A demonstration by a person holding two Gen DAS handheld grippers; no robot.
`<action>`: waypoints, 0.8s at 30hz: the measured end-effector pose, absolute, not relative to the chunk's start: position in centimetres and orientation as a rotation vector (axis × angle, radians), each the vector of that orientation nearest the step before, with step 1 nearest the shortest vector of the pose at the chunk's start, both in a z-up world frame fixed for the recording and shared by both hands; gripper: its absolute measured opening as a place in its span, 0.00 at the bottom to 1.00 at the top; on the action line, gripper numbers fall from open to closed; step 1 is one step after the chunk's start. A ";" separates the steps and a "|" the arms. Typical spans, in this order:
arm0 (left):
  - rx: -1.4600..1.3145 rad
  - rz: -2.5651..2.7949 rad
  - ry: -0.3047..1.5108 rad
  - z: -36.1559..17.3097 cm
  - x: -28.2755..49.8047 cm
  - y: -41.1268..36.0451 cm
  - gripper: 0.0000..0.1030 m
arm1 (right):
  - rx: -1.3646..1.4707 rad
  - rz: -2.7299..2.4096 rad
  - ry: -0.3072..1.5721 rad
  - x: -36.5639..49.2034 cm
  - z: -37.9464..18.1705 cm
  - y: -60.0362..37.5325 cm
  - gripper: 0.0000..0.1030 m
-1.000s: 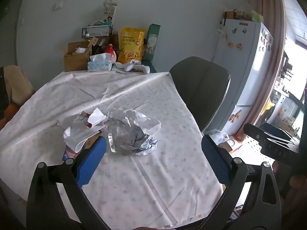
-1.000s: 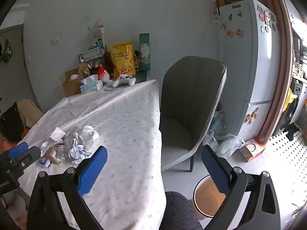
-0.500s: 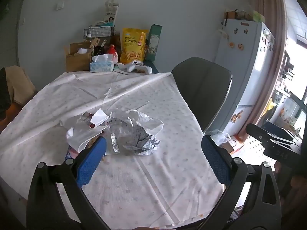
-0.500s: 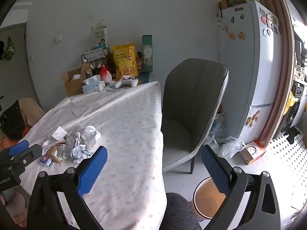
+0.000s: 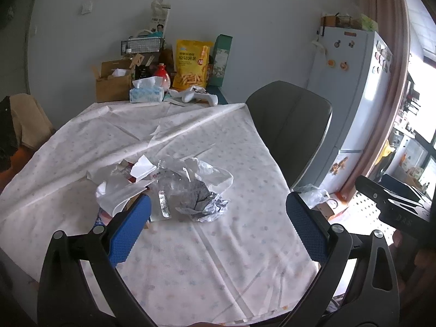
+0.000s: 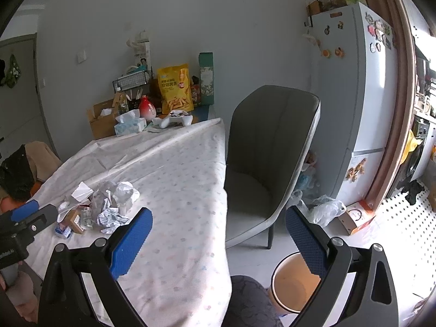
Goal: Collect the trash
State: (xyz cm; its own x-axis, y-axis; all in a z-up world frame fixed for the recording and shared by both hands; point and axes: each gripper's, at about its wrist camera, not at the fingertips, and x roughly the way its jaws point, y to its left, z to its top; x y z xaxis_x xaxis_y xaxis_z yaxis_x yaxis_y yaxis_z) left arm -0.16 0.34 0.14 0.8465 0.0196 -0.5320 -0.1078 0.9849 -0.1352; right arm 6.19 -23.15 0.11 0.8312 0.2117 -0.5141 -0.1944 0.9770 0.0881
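Table (image 5: pixel 218 147) covered by a pale dotted cloth fills most of the left wrist view; its far end against the wall carries clutter. Fridge (image 6: pixel 362 103) with magnets stands at right, grey chair (image 6: pixel 269 158) pushed in between it and the table's right edge. Waste bin (image 6: pixel 294 283), round, tan inside, sits on the floor near the chair legs, well apart from the trash and low in the right wrist view. Trash pile (image 5: pixel 174 190) lies on the cloth toward the near-left part of the table: crumpled clear plastic, a crushed printed wrapper (image 5: pixel 201 204), torn white paper (image 5: pixel 141 167), small cartons at the left side partly hidden. Yellow snack bag (image 5: pixel 192 64) stands upright at the far end, tissue box (image 5: pixel 147 92) and white game controller (image 5: pixel 199 96) just in front of it. Left gripper (image 5: pixel 218 234): jaws spread wide, nothing between them, hovering just short of the pile, left blue pad beside the paper. Right gripper (image 6: pixel 218 245): jaws likewise spread wide and empty, over the table's right edge, one finger over cloth, the other over the bin.
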 end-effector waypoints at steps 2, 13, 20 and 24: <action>-0.156 0.074 0.554 0.3 -0.2 0.2 0.95 | 0.042 0.216 0.556 6.4 0.0 -23.5 0.93; -0.130 0.099 0.543 0.7 -0.5 -0.2 0.95 | 0.047 0.215 0.567 6.6 -0.4 -23.4 0.93; -0.147 0.103 0.541 0.8 -0.7 0.2 0.95 | 0.046 0.220 0.566 6.5 -0.4 -23.4 0.93; -0.148 0.104 0.540 0.8 -0.6 0.2 0.95 | 0.050 0.220 0.571 6.5 -0.4 -23.4 0.93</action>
